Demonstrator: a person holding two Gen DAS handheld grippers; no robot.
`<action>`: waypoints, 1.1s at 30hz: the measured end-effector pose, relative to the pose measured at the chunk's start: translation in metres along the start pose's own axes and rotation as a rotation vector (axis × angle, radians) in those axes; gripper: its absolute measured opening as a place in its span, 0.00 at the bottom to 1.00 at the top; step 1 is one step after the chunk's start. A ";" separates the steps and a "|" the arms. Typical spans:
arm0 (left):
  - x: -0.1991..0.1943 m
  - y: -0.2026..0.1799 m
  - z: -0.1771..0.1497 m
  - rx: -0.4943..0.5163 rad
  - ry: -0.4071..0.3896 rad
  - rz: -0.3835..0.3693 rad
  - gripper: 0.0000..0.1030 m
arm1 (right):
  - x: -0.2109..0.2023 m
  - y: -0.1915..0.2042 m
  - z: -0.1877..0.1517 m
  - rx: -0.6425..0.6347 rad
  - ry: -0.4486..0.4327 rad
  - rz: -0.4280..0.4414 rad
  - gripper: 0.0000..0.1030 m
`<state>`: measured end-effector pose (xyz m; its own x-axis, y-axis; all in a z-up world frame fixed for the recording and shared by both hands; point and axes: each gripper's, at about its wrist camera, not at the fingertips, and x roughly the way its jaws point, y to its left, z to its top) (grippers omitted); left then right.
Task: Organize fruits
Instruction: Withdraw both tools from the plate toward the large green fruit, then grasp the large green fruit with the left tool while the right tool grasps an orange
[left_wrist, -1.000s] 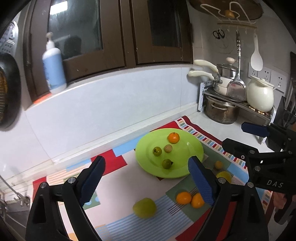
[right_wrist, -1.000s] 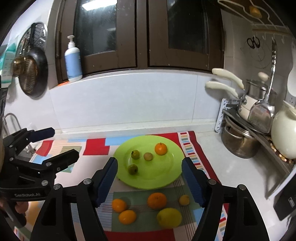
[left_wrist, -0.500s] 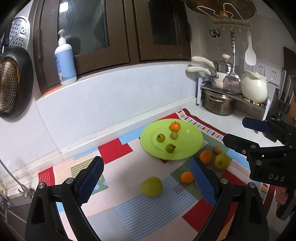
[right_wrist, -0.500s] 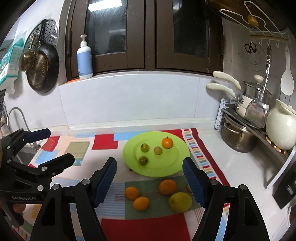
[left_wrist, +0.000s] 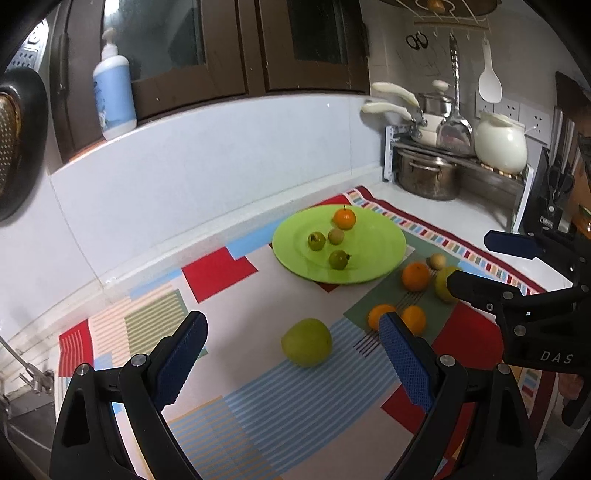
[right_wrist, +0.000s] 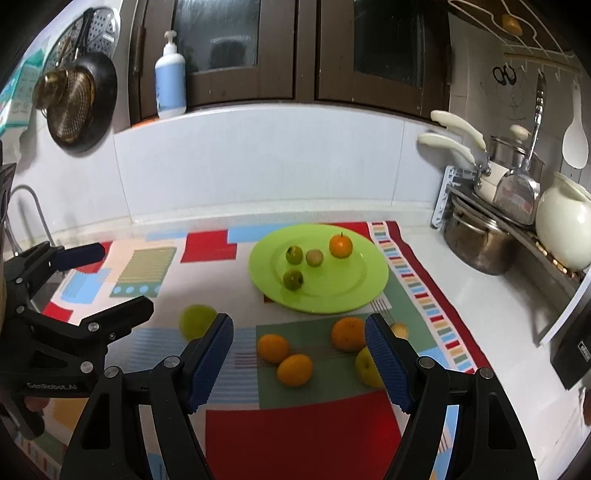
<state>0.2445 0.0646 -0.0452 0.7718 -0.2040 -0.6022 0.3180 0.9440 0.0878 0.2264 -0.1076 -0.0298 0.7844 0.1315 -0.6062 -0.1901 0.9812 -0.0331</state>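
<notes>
Fruits are split between a green plate and the patterned mat under it. On the plate sit a small orange, a pale brownish fruit and two small green fruits, one beside the pale fruit and one nearer the front of the plate. On the mat in front of the plate lie three oranges: two close together and a third nearer the plate rim. A yellow-green fruit lies partly behind a fingertip of the right gripper, and a small pale fruit sits just beside the third orange. A larger green apple lies alone on the mat, well apart from the plate. The left gripper hangs above the mat with its blue-padded fingers wide apart and nothing between them; the apple shows in the gap between them, not touched. The right gripper also has its fingers spread wide and holds nothing, above the loose oranges. A steel pot and a white kettle stand at the right of the counter, and a soap bottle stands on the ledge above the tiled wall.
</notes>
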 end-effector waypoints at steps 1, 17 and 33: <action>0.002 0.000 -0.002 0.004 0.004 0.000 0.92 | 0.002 0.001 -0.002 -0.001 0.009 -0.001 0.72; 0.064 -0.002 -0.029 0.035 0.154 -0.028 0.92 | 0.062 -0.001 -0.032 0.014 0.190 0.028 0.72; 0.106 -0.004 -0.023 0.011 0.204 -0.089 0.67 | 0.101 -0.010 -0.042 0.069 0.271 0.094 0.52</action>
<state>0.3126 0.0452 -0.1274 0.6134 -0.2284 -0.7560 0.3863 0.9217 0.0350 0.2830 -0.1102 -0.1239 0.5768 0.1891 -0.7947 -0.2071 0.9749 0.0816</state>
